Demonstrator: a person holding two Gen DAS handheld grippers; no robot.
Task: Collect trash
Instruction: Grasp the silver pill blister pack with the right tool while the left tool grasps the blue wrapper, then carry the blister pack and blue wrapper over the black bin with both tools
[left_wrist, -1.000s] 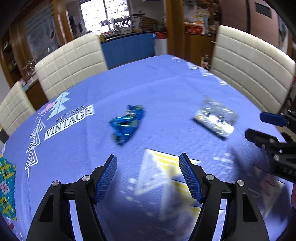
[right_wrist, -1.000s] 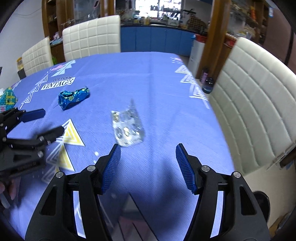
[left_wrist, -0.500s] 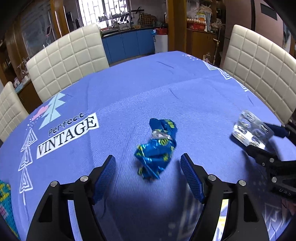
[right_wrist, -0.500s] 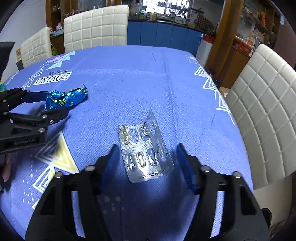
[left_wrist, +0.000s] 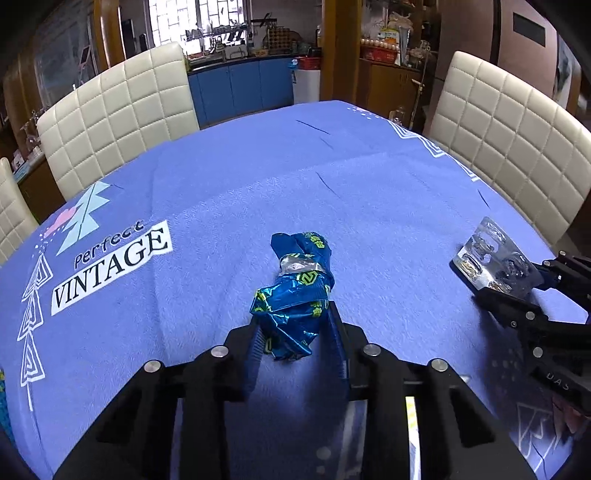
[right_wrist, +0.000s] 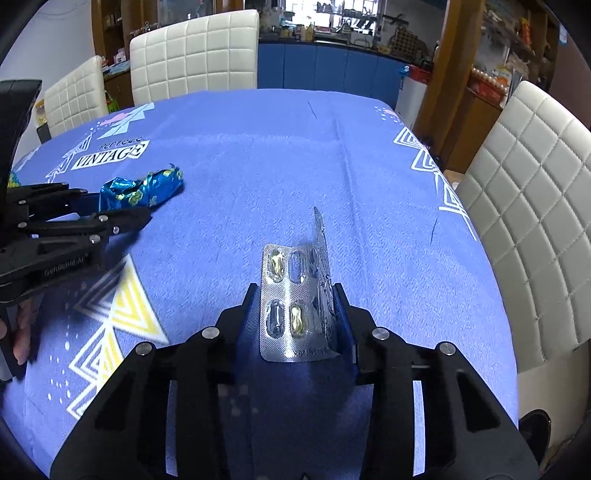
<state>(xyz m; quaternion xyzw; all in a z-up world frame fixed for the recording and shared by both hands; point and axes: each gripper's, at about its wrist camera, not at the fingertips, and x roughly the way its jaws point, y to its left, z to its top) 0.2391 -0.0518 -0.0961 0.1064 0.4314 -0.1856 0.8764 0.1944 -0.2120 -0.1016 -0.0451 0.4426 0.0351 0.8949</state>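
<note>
A crumpled blue foil wrapper (left_wrist: 295, 291) lies on the blue tablecloth (left_wrist: 258, 177). My left gripper (left_wrist: 293, 314) is shut on its near end, with both pads pressed into the foil. The right wrist view shows the same wrapper (right_wrist: 147, 188) in that left gripper (right_wrist: 122, 206) at the far left. A silver pill blister pack (right_wrist: 291, 295), one edge curled upward, sits between the fingers of my right gripper (right_wrist: 295, 291). Its jaws are closing and touch the pack's two sides. In the left wrist view the pack (left_wrist: 491, 254) and right gripper (left_wrist: 509, 280) are at the right edge.
Cream quilted chairs stand around the table: one at the far left (left_wrist: 118, 122), one at the right (left_wrist: 517, 140), and one close to the right gripper (right_wrist: 535, 206). A person's fingers (right_wrist: 22, 332) show on the left gripper's handle. Blue cabinets (right_wrist: 332, 74) line the back wall.
Both grippers moved forward and down over their items. The left jaws closed on the blue wrapper. The right jaws narrowed around the blister pack.
</note>
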